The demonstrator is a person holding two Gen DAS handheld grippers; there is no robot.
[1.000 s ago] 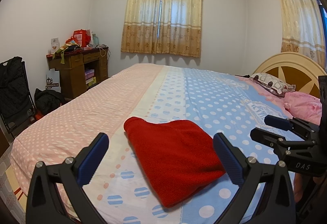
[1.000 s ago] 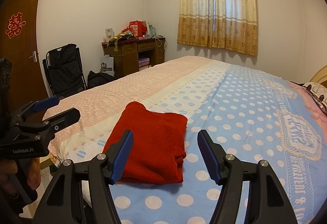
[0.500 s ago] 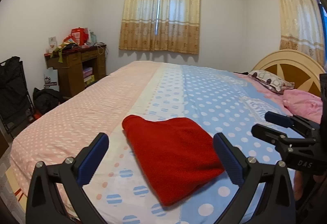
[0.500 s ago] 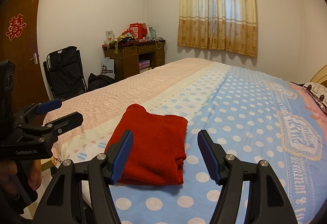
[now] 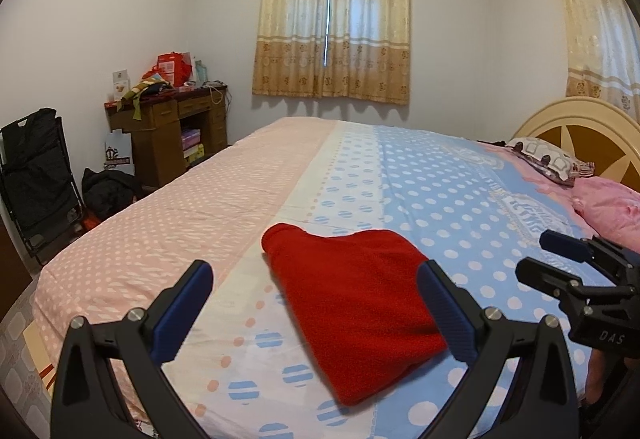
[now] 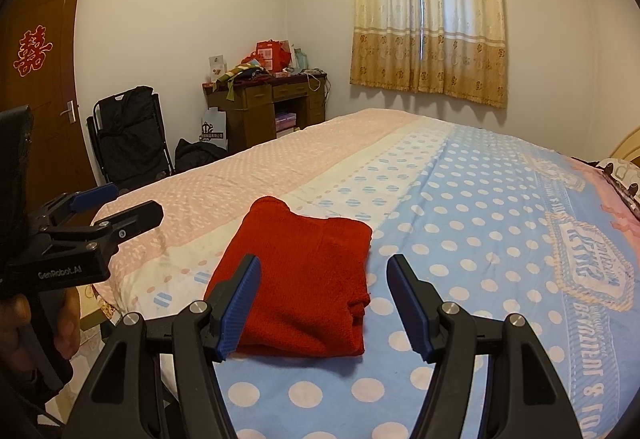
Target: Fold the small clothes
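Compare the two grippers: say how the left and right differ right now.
The left gripper has jaws spread wider than the right gripper. The left frames the red garment between its fingers; the right sits off its right edge, its left finger overlapping it. Both are open, holding nothing, above the bed.

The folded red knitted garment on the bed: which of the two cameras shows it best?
The right wrist view shows the folded red knitted garment best: its layered edges show at the right side, though one fingertip covers a near corner. The left wrist view shows the garment as a flat red shape, one edge behind a finger.
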